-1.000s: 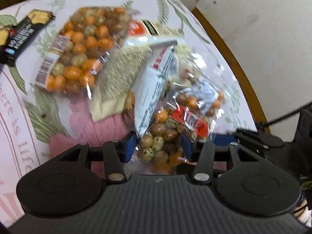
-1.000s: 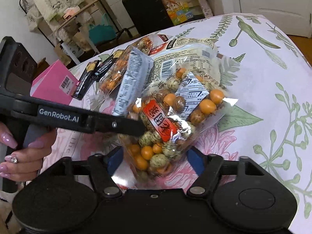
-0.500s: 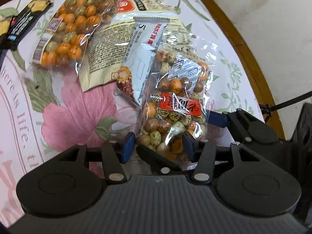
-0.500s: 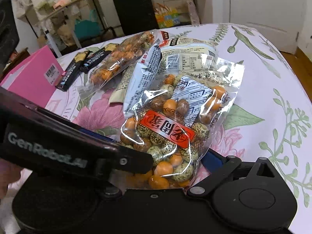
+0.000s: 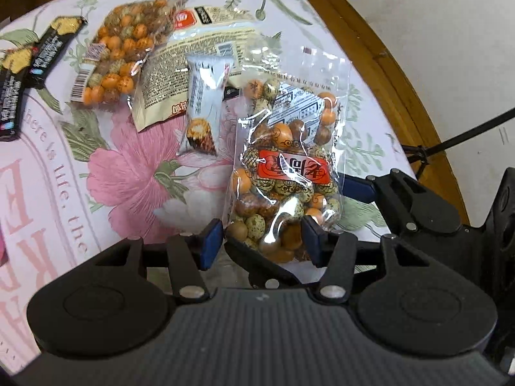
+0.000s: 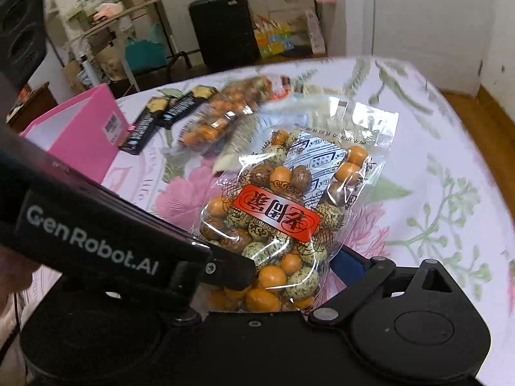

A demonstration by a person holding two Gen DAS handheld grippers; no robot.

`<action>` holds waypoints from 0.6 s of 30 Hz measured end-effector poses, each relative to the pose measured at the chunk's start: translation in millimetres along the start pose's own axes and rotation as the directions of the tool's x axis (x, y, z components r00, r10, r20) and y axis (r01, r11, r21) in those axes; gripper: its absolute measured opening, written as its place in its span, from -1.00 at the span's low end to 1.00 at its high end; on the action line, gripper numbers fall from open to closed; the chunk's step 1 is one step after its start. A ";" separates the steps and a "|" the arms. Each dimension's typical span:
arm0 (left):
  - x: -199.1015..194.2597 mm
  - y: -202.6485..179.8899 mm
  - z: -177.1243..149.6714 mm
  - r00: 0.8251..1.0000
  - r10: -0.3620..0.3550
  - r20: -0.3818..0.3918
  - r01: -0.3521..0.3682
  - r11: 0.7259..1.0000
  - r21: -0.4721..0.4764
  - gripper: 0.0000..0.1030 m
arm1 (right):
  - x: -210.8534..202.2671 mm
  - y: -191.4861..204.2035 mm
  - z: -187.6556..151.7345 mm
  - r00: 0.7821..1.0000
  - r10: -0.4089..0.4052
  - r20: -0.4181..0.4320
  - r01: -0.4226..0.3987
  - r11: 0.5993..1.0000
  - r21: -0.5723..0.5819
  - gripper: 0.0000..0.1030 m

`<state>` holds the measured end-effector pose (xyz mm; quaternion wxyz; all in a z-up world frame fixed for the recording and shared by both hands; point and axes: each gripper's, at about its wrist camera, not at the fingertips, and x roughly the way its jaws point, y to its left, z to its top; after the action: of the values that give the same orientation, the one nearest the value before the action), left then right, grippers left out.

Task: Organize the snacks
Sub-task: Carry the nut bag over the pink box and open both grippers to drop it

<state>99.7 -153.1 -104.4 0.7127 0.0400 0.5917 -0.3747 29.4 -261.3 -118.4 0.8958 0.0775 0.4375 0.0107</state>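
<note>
Handover step, I'd judge — left gripper (image 5: 260, 241) pinches the clear nut bag (image 5: 285, 173) by its near end above the tablecloth (image 5: 135, 173), right gripper (image 6: 273, 273) has just spread wide w/ the bag between but seemingly unpressed — next: carry it toward the pink box (image 6: 83, 138).

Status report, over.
Left gripper shut on nut bag. Right gripper just opened wide, bag between its jaws, ungripped. Nothing in the way.

Floral tablecloth (image 5: 135, 173); black suitcase (image 6: 223, 29) and teal bag (image 6: 145, 51) on the floor behind the table.
</note>
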 end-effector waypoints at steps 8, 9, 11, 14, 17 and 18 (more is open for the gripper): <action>-58.7 14.8 -23.7 0.998 0.043 0.051 -0.040 0.996 -0.076 -0.02 | -21.8 34.1 16.9 0.994 0.112 0.007 -0.111 0.991 -0.080 0.93; -65.3 19.6 -28.3 0.997 0.042 0.065 -0.036 0.995 -0.091 -0.02 | -23.0 38.7 19.0 0.992 0.130 0.007 -0.129 0.987 -0.093 0.93; -79.7 30.8 -38.6 0.995 0.043 0.087 -0.031 0.991 -0.132 -0.02 | -25.0 49.8 23.2 0.987 0.163 0.001 -0.162 0.979 -0.124 0.93; -100.5 48.0 -53.7 0.991 0.051 0.123 -0.028 0.984 -0.176 -0.02 | -27.5 73.6 29.1 0.981 0.195 -0.002 -0.192 0.963 -0.189 0.93; -119.0 63.4 -67.4 0.988 0.064 0.144 -0.031 0.974 -0.224 -0.02 | -29.2 98.5 36.9 0.975 0.223 -0.026 -0.222 0.943 -0.249 0.92; -126.6 69.5 -71.5 0.986 0.067 0.151 -0.029 0.970 -0.242 -0.02 | -30.8 107.0 40.9 0.972 0.233 -0.036 -0.234 0.935 -0.267 0.92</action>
<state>79.5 -6.0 -41.8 0.7659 -0.0617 0.5729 -0.2852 47.7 -163.6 -53.7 0.8894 0.0062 0.4215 0.1766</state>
